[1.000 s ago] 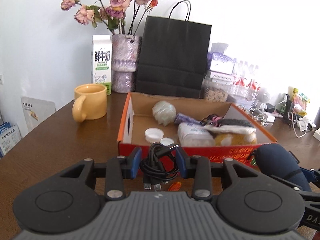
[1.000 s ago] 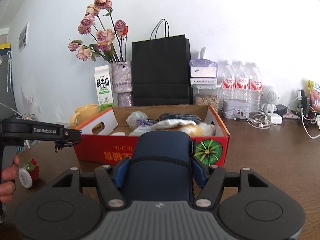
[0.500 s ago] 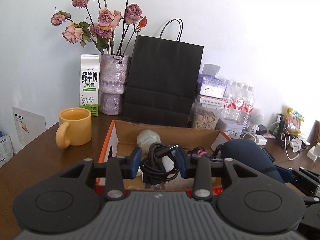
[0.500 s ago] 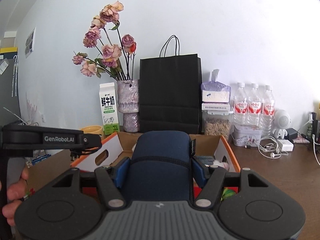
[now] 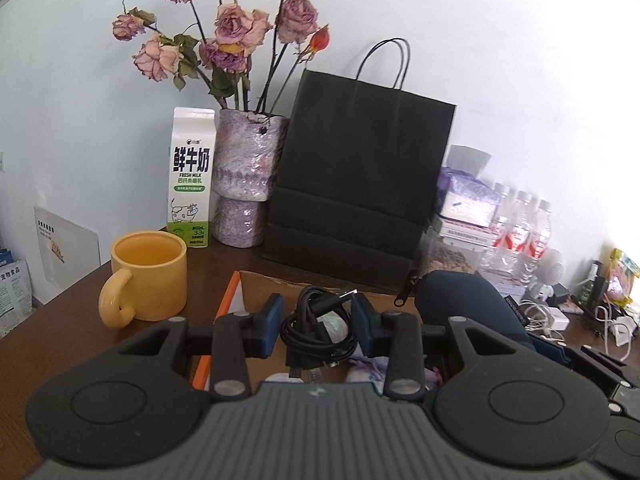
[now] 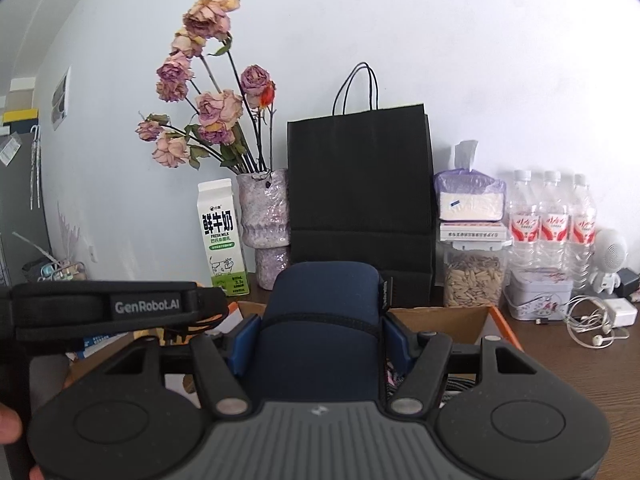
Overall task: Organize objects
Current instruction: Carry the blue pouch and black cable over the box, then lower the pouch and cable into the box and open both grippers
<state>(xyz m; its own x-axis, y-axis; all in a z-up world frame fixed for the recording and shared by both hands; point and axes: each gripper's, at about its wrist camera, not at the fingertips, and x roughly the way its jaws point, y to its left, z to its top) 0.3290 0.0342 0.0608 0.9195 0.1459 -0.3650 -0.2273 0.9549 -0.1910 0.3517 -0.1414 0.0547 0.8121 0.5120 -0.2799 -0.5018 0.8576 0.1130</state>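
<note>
Between the blue pads of the left gripper [image 5: 318, 322] sits a coiled black cable [image 5: 316, 328], clamped from both sides and held above the open cardboard box [image 5: 256, 288]. The right gripper [image 6: 320, 340] has its jaws set wider, pressed against the sides of a rounded navy pouch [image 6: 324, 320] that bears a small side tag too small to read; it too hangs over the box, just right of the cable. On the side of the left gripper, seen from the right wrist, the words "GenRobot.AI" stand out in pale letters. Left of the box stands a yellow mug [image 5: 146, 280]. Behind the box rises a black paper bag [image 5: 360, 176] with cord handles. Left of the bag stand a vase [image 5: 248, 180] of dried roses and a milk carton [image 5: 191, 176] printed "FRESH MILK" under large Chinese characters. Right of the bag are a jar of seeds [image 6: 474, 280] and three water bottles [image 6: 554, 216] with red labels.
</note>
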